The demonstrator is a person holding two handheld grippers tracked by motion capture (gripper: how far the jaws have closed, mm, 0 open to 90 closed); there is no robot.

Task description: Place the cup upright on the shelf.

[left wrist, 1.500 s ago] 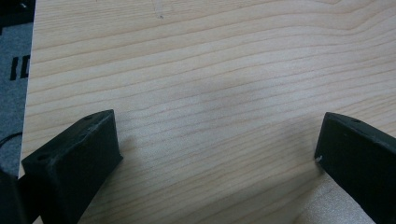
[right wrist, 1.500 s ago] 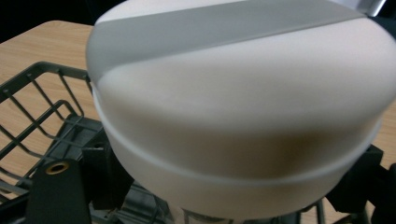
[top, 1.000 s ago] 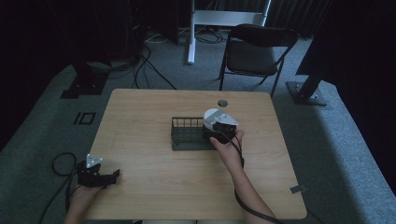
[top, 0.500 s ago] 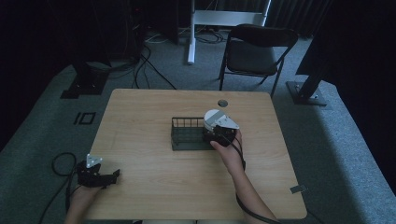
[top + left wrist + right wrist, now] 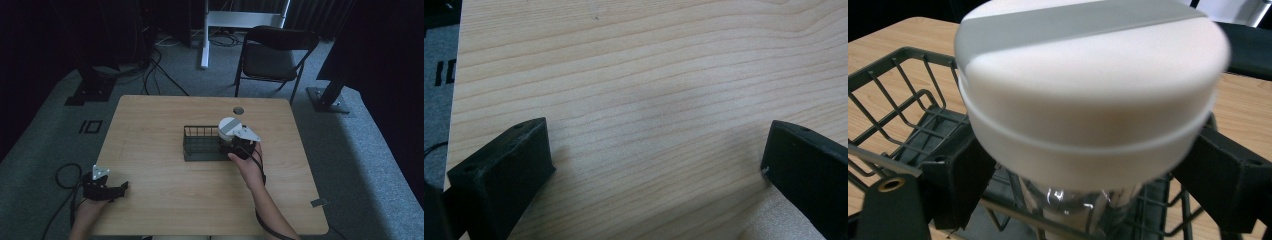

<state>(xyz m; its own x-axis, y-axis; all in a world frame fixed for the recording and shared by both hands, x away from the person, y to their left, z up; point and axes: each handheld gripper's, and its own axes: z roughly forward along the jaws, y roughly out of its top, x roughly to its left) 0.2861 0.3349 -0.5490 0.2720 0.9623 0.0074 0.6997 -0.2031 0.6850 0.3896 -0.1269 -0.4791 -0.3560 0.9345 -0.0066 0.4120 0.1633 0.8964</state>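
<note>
High view: the right gripper (image 5: 239, 145) holds a white-capped jar (image 5: 229, 127) at the right end of the wire basket (image 5: 194, 146), which sits mid-table (image 5: 165, 210). The left gripper (image 5: 107, 187) rests near the table's front left corner, well apart from the work.

Left gripper view: the jaws stand wide apart over bare wood, with nothing between them. It seems best kept idle there, unless the basket starts to slide.

Right gripper view: the jaws are clamped on the jar (image 5: 1088, 100), one either side just under the cap where clear glass begins, with the basket (image 5: 903, 105) wire beneath and behind. The jar appears to hang over the basket's end rather than resting on its floor, though the base is hidden. To set it down well, I would keep it upright, clear the near rim, lower until the base meets the floor, and only then loosen the grip, since glass held this high could swing or tip.
</note>
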